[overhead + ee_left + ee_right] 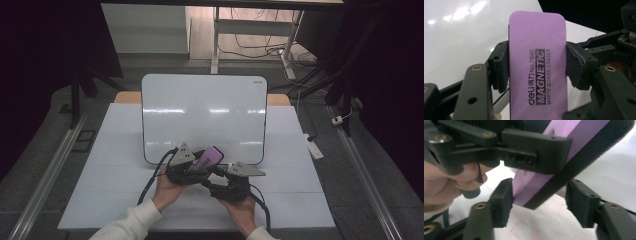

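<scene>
Glossy white whiteboard, smooth, mirroring ceiling lights in bright streaks. Purple eraser, matt and smooth on its printed face, backed by a black, fuzzy felt layer, rough at the edge. Matt black plastic on left gripper and right gripper, with brass-coloured metal rivets and ribbed pads on the jaws. Matt white surface, paper-like, marked faintly in red.

so that's one whiteboard, one purple magnetic whiteboard eraser, two grippers, two hands, one table.
</scene>
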Motion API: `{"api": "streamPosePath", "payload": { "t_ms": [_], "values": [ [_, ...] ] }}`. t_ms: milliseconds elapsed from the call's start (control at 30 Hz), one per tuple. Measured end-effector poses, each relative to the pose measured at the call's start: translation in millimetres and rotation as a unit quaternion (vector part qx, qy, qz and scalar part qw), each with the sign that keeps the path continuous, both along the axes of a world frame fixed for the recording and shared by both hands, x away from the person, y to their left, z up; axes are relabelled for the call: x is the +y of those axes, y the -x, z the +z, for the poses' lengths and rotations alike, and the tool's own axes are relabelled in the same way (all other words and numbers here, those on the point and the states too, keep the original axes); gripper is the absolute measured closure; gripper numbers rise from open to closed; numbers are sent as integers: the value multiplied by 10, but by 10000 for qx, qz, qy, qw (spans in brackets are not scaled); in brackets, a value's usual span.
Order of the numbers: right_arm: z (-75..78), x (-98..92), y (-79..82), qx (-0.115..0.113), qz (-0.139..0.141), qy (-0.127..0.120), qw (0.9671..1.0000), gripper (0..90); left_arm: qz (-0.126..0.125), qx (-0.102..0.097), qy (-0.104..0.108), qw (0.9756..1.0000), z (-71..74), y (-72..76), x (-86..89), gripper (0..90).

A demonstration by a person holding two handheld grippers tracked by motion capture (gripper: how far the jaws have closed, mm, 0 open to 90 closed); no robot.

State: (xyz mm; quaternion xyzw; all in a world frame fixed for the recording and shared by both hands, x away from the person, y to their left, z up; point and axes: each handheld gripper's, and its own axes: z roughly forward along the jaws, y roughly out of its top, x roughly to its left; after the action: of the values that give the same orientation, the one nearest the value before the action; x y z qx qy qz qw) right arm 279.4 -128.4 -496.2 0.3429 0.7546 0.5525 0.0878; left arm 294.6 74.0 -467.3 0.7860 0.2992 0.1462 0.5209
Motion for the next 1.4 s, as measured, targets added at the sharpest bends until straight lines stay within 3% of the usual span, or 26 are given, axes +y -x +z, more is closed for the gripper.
{"api": "streamPosePath", "payload": {
  "t_ms": [67,267,567,800,933,1167,1400],
  "values": [
    [14,3,13,-60,-36,-43,10000,467,0,1,31,10000,1,1,6,414],
    [50,-68,43,-239,-394,180,9988,633,-33,21,30,10000,4,20,0,402],
    [80,-209,8,-270,-745,446,9959,651,-52,-26,239,9997,111,70,123,275],
    [155,-396,4,-449,-997,579,9923,652,170,103,75,9998,128,133,366,262],
    [193,-472,10,-545,-1058,701,9904,652,324,227,-134,9991,78,177,516,258],
    [252,-653,-5,-575,-1362,929,9846,651,635,425,-377,9964,-86,315,863,256],
    [288,-847,-63,-529,-1774,1096,9766,650,969,636,-421,9924,-216,388,1200,257]
  ]
}}
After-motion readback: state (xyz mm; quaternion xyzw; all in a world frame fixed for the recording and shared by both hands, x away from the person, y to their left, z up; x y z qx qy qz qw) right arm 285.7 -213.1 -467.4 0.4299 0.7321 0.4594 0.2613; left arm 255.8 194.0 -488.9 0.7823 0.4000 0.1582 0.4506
